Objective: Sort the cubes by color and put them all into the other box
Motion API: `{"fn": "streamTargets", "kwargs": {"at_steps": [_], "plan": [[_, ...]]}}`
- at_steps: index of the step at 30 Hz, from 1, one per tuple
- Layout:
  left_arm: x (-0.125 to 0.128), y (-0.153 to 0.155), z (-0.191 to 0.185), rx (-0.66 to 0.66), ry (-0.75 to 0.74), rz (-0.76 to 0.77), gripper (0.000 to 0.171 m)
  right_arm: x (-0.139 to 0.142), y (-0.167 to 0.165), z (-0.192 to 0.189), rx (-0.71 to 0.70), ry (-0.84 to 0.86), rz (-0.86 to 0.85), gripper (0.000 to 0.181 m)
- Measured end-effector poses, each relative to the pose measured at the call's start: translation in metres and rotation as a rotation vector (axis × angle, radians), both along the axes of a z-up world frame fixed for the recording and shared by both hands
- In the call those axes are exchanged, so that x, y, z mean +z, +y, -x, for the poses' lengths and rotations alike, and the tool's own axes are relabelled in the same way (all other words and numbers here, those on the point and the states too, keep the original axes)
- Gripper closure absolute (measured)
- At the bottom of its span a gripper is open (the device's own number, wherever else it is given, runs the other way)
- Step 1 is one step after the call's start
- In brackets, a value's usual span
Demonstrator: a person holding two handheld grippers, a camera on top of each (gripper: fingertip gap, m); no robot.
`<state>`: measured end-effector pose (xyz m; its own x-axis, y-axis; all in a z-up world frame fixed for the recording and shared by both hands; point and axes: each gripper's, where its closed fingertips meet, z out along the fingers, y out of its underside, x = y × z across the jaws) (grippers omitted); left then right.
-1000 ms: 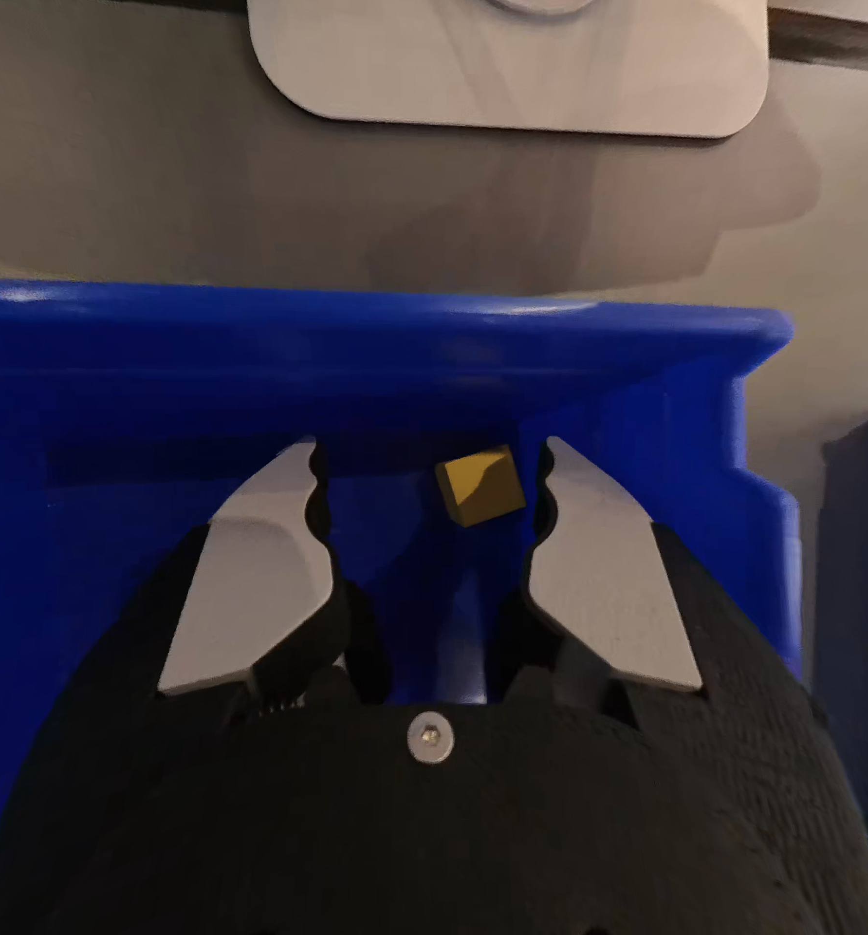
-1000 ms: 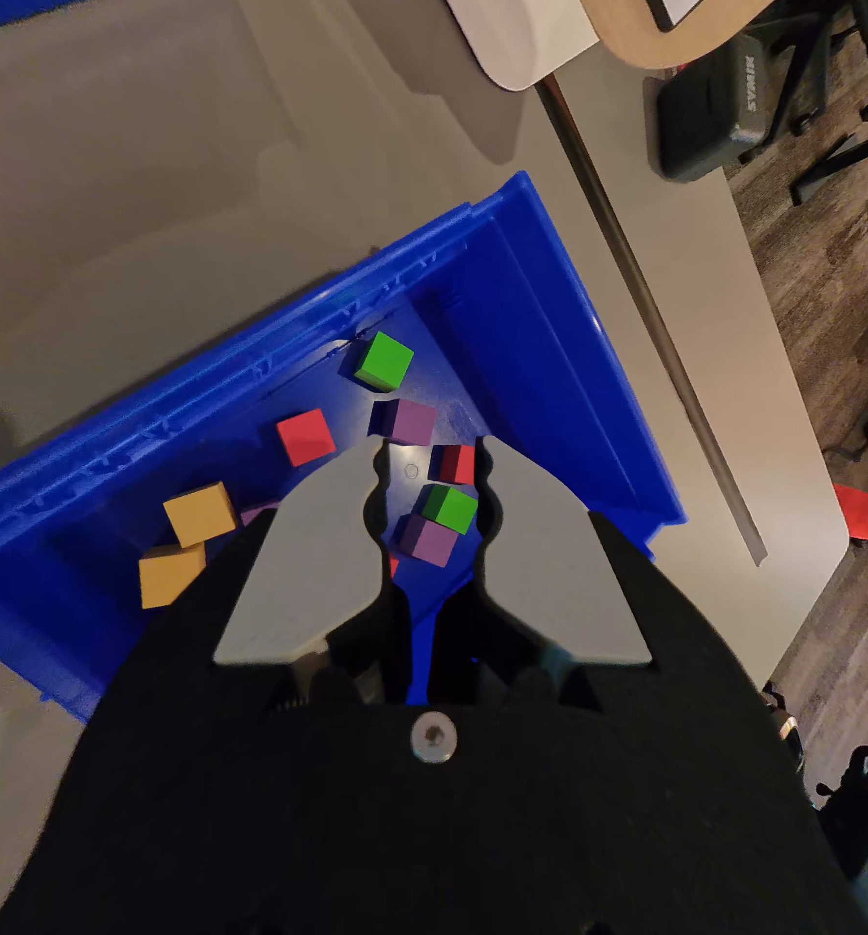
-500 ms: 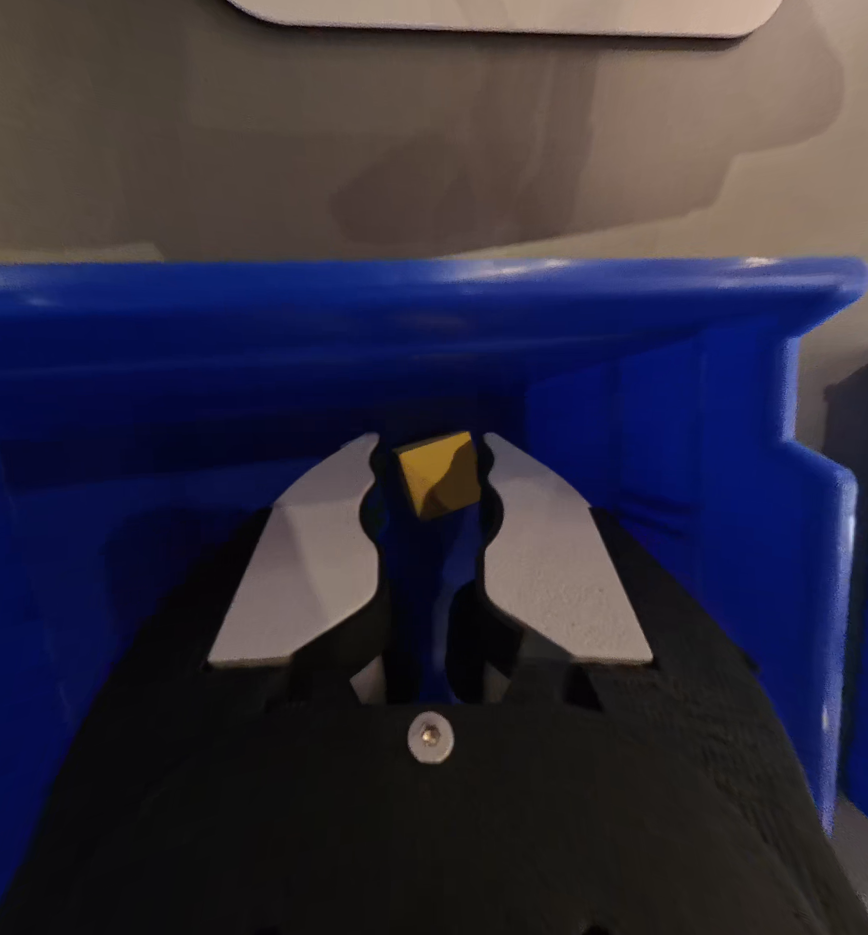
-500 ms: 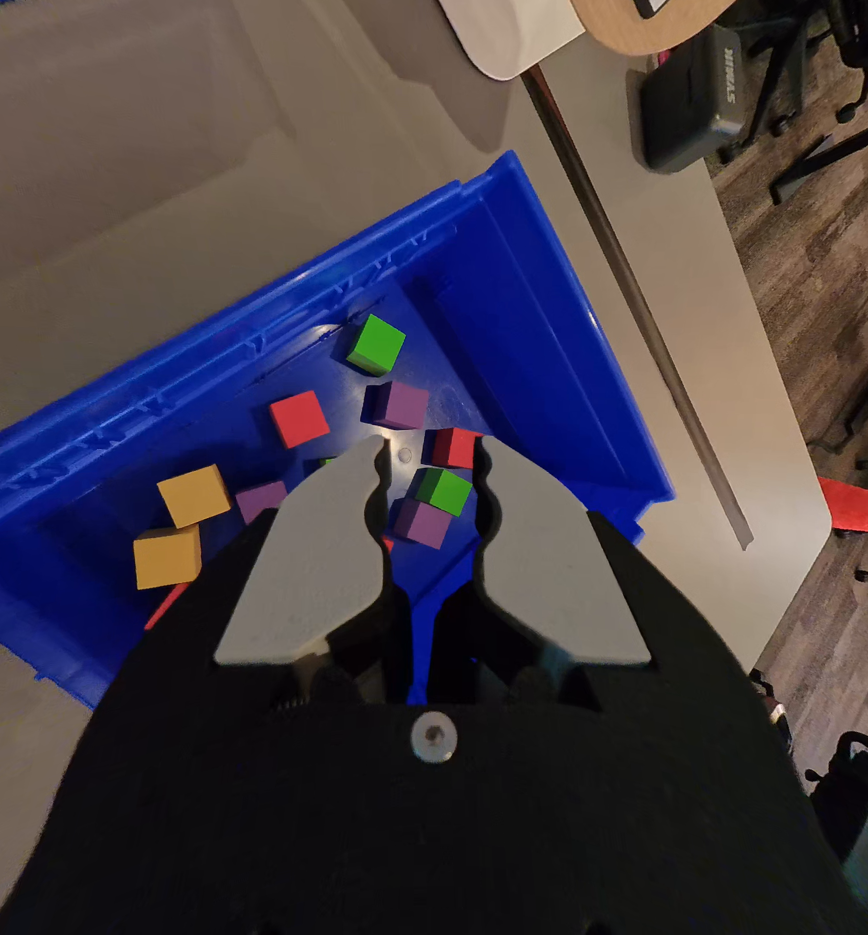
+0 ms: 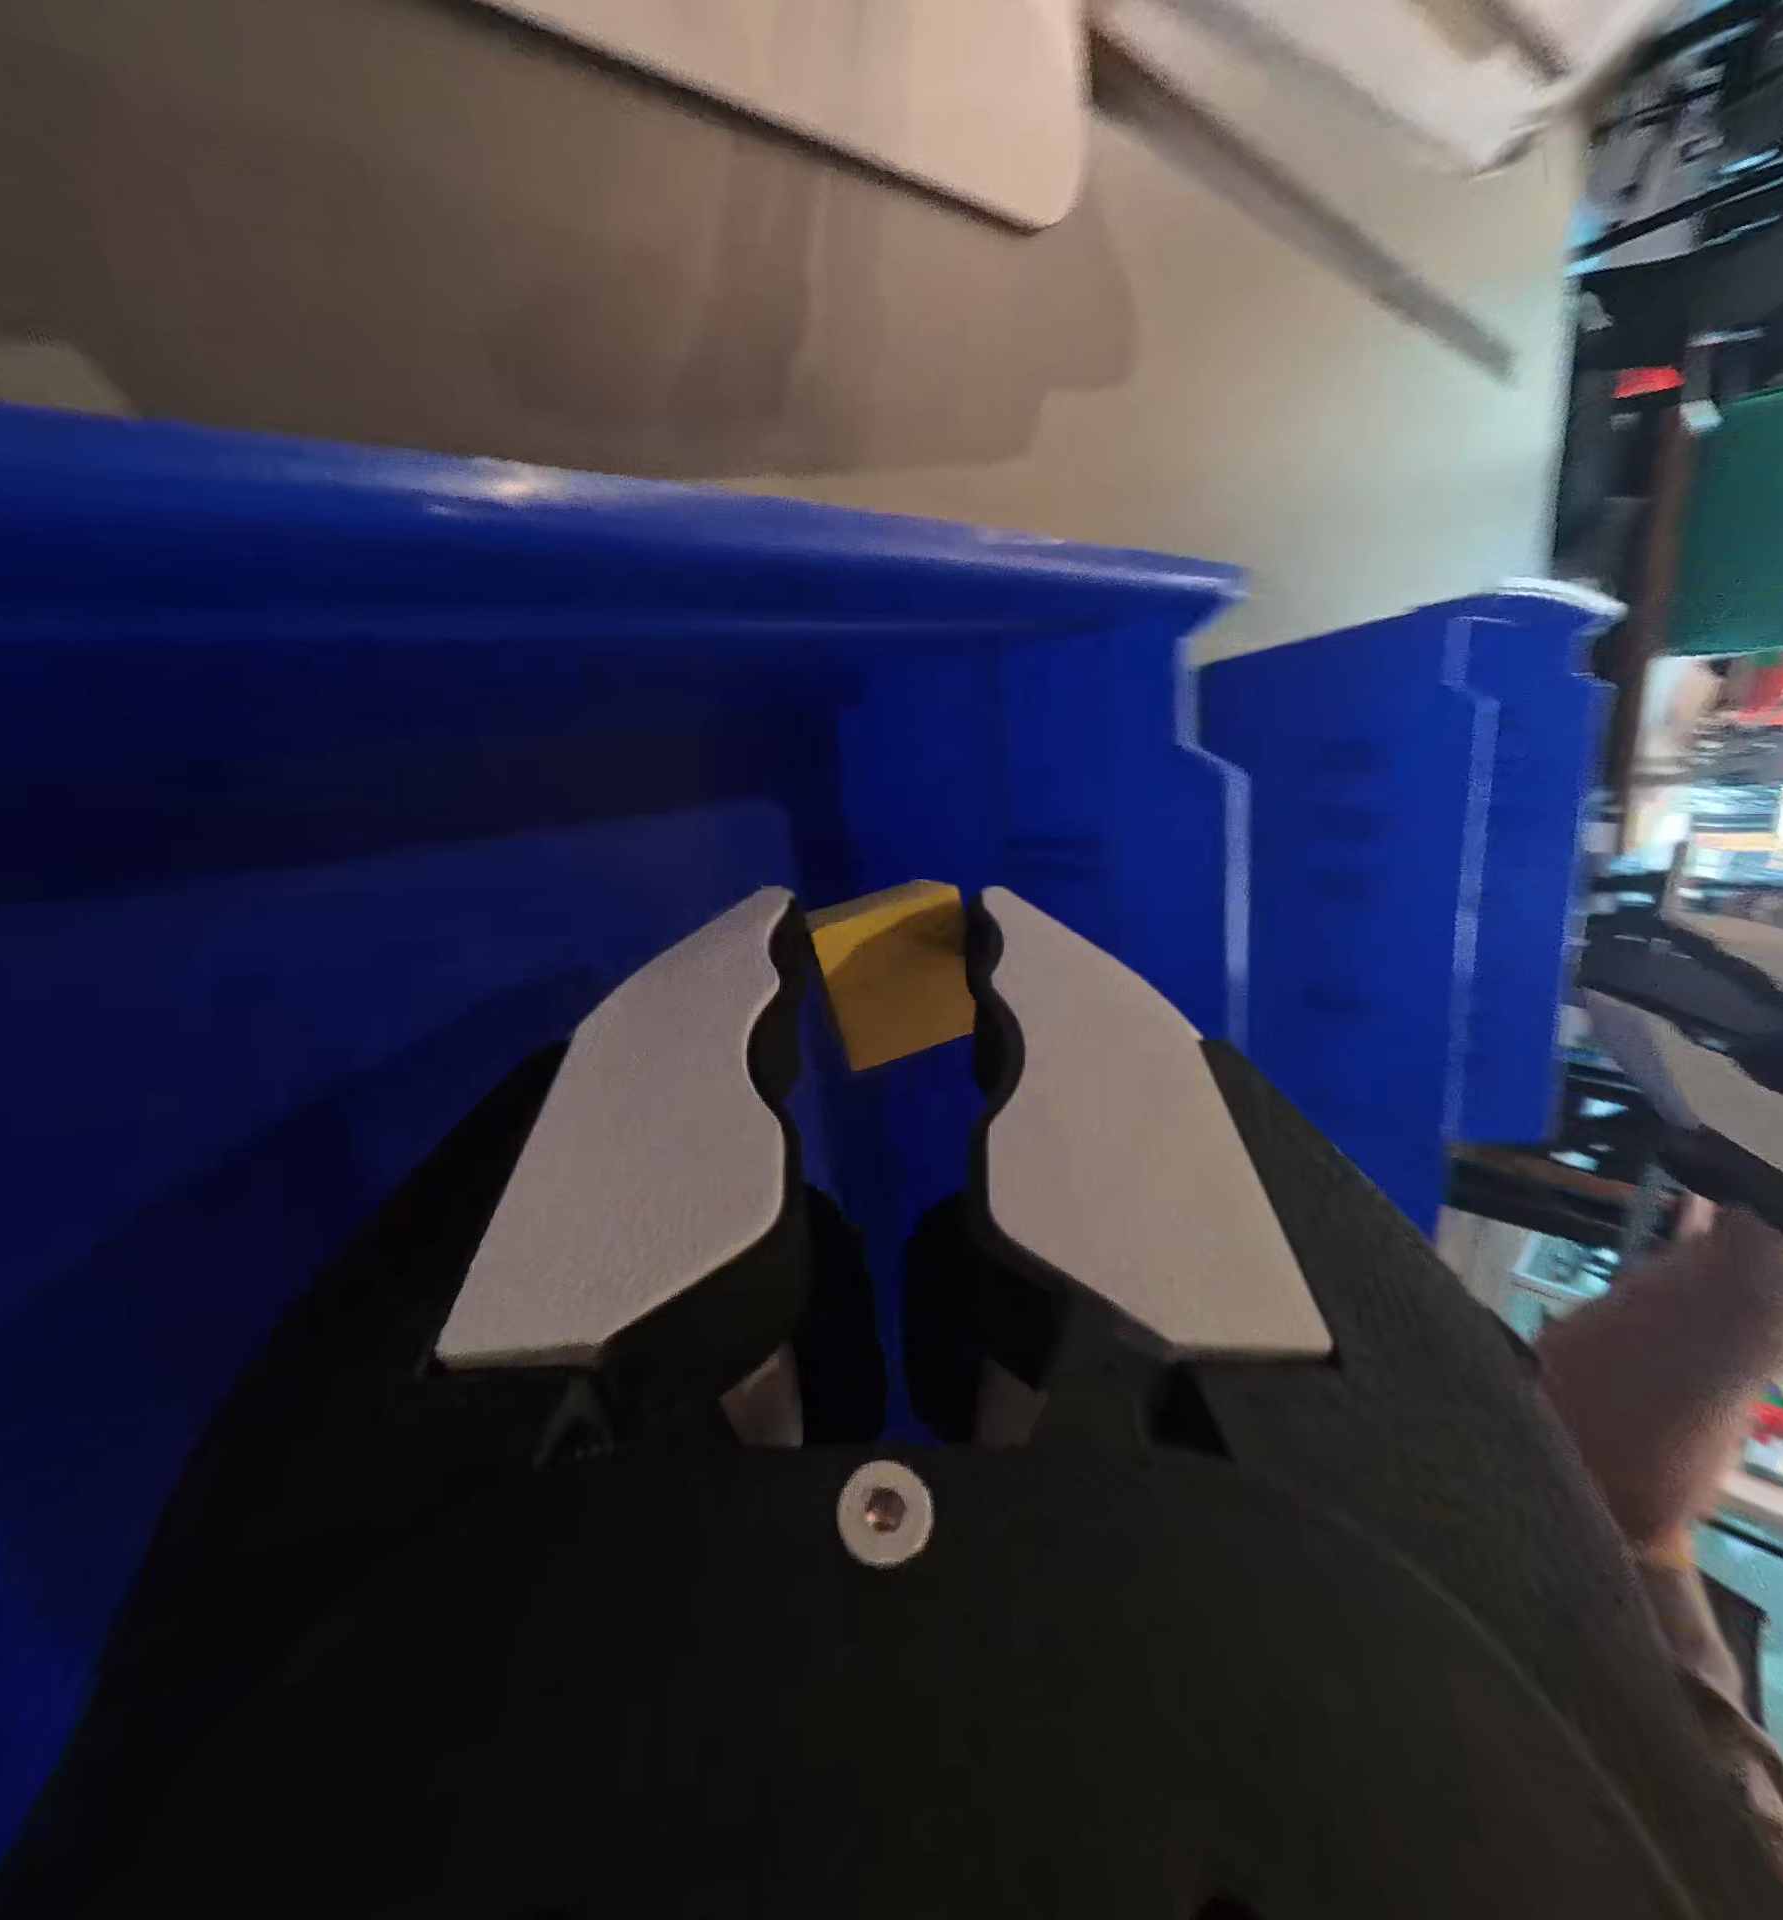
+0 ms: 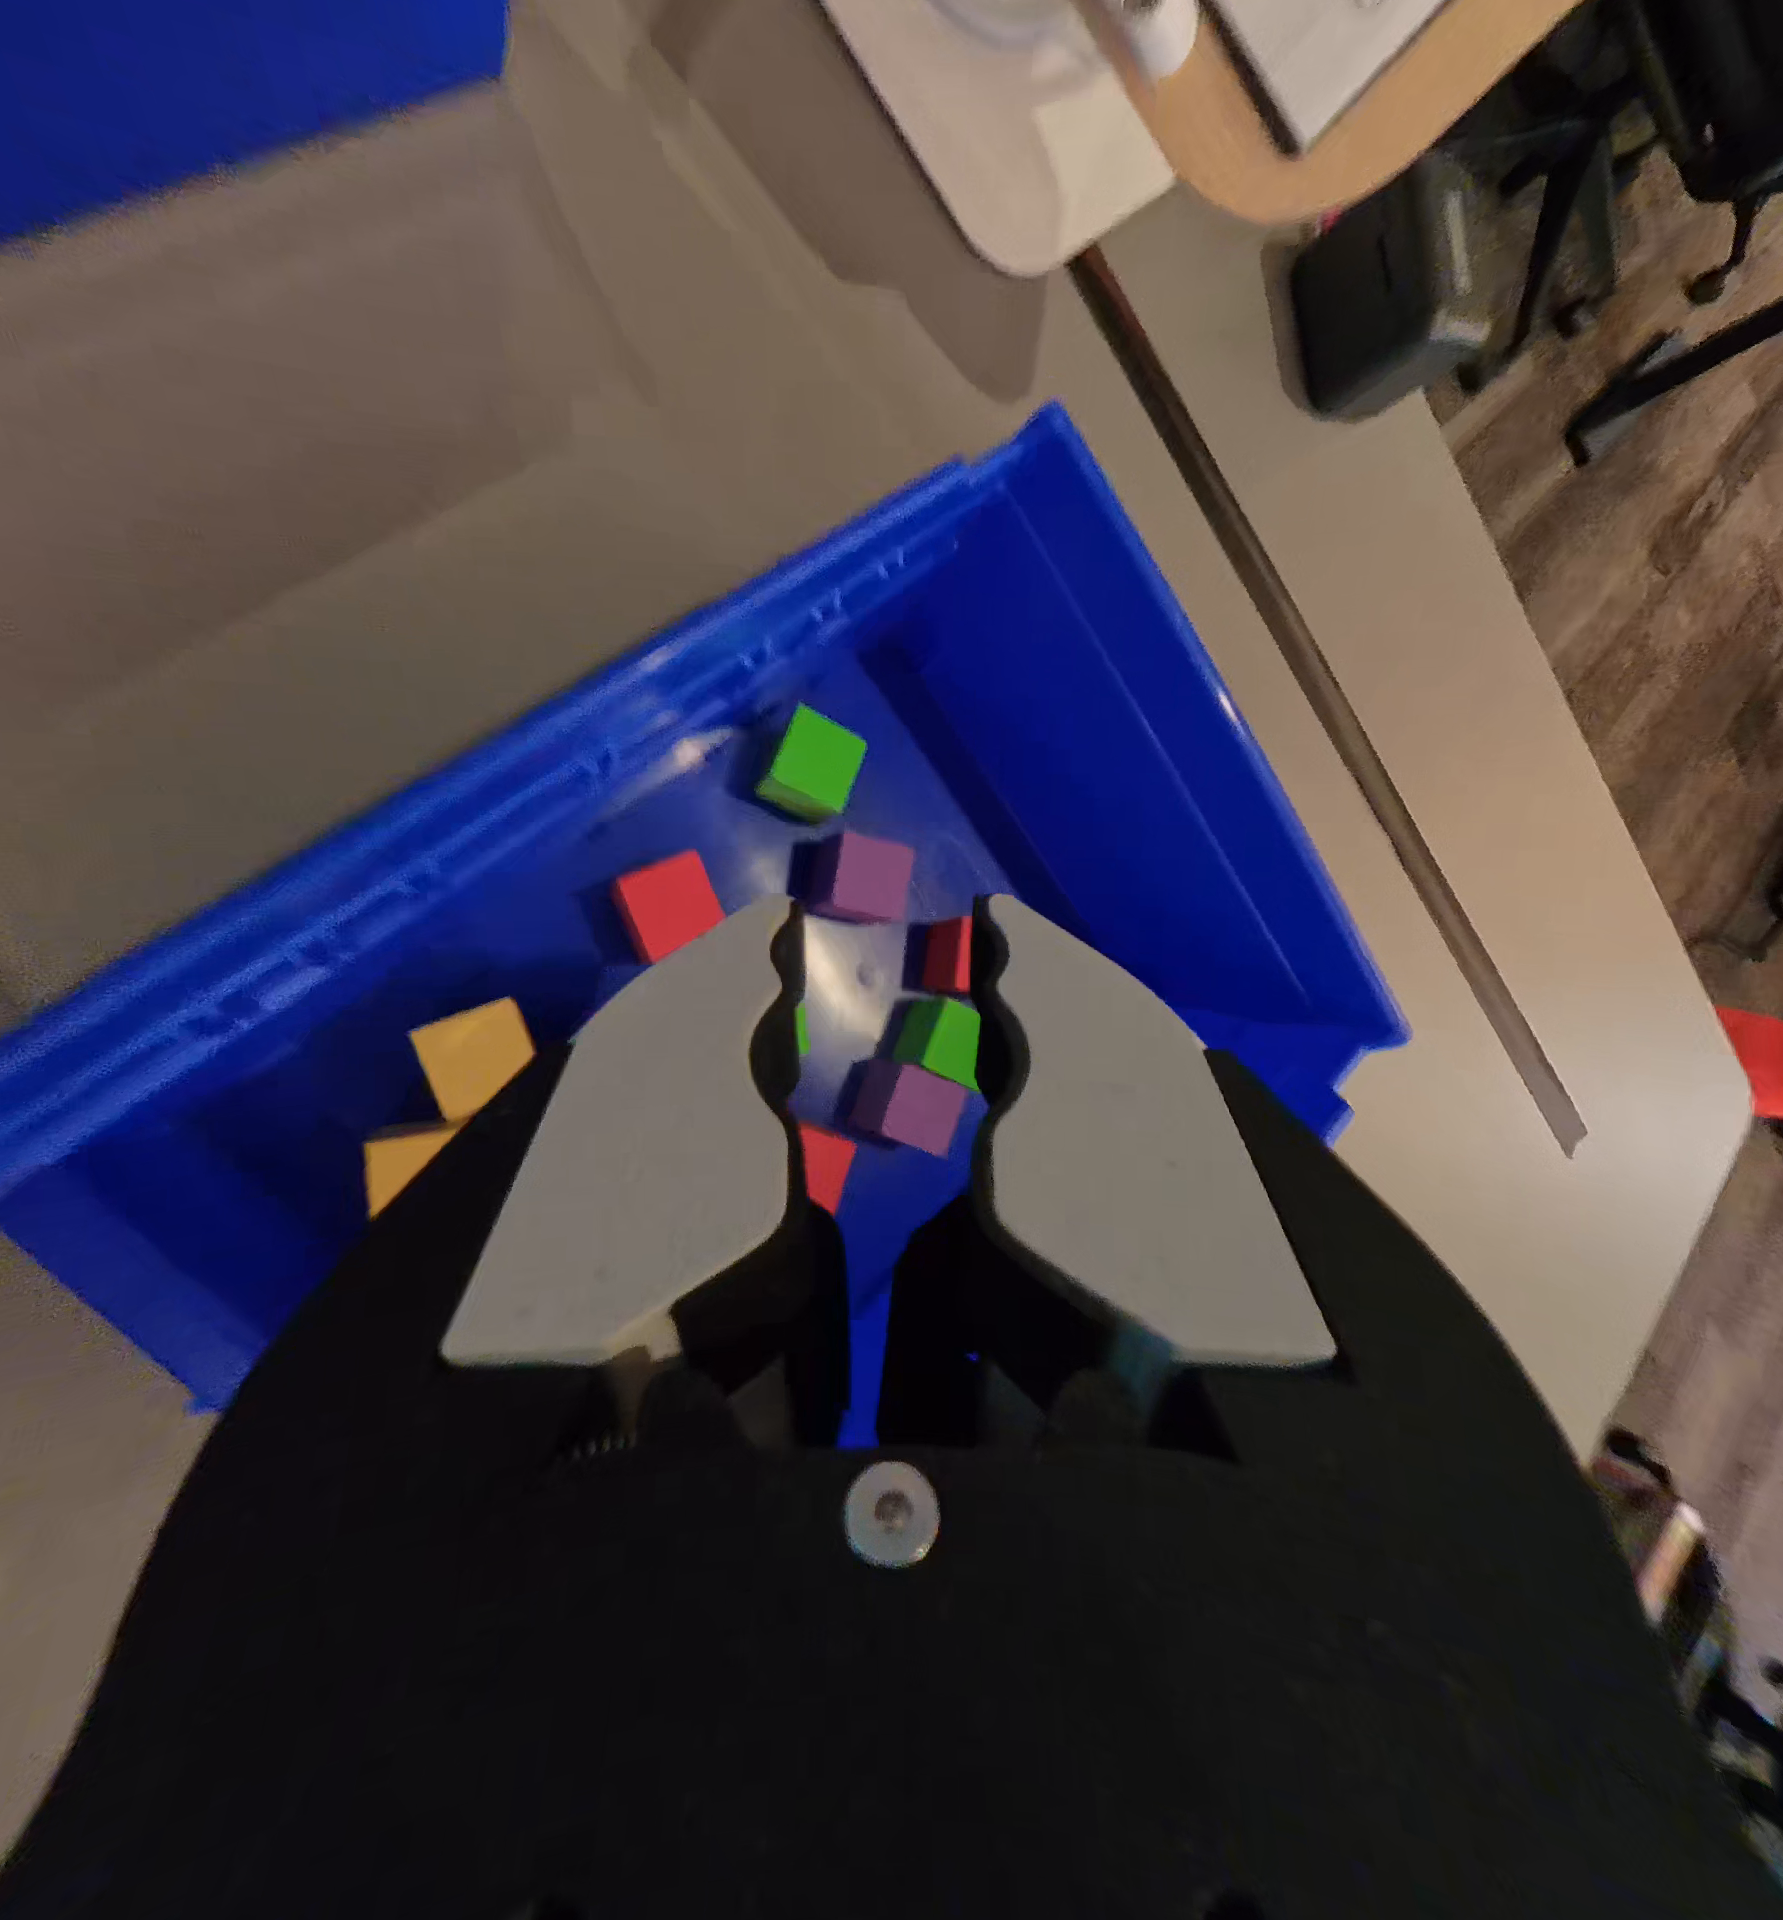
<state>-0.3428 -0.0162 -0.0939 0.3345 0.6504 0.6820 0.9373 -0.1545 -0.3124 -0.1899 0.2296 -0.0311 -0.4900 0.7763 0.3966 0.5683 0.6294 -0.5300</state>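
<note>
The left gripper [image 5: 885, 914] pinches a small yellow cube [image 5: 892, 985] between its grey fingertips, jaws drawn in close against the block's two sides, the cube tilted on one corner and clear of any surface. Directly behind the cube rises the inner wall of a blue bin [image 5: 575, 665]; a second blue bin [image 5: 1386, 883] stands just beside it, off to the right. Beyond that, at the frame's right edge, a person's hand [image 5: 1687, 1340] carries the other gripper, blurred.

The right gripper [image 6: 885, 920] hangs above that second blue bin [image 6: 1126, 707], its jaws parted by about a cube's width and gripping nothing. Seen between the fingers, on the bin's floor, lie a green cube [image 6: 939, 1039] resting against a purple cube [image 6: 913, 1107], with a red cube [image 6: 944, 954] just past them and a sliver of another red piece [image 6: 825, 1164] nearer the gripper. Farther into the bin sit another purple cube [image 6: 866, 875], a red cube [image 6: 671, 902] and a green cube [image 6: 814, 761] by the far wall; two orange cubes [image 6: 471, 1055] lie to the left. The bins rest on a pale grey table [image 6: 295, 520].
</note>
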Motion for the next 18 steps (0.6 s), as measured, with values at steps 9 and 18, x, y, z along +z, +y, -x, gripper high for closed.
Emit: {"fn": "streamTargets", "kwargs": {"at_steps": [9,18], "plan": [[0.125,0.017,-0.082,-0.195,0.011,-0.692,0.142,0.078,-0.131,-0.028,0.356,0.29,0.549,0.134],[0.186,0.013,-0.17,-0.415,-0.123,-1.184,0.142,0.1,-0.221,-0.039,0.513,0.49,0.422,0.124]]}}
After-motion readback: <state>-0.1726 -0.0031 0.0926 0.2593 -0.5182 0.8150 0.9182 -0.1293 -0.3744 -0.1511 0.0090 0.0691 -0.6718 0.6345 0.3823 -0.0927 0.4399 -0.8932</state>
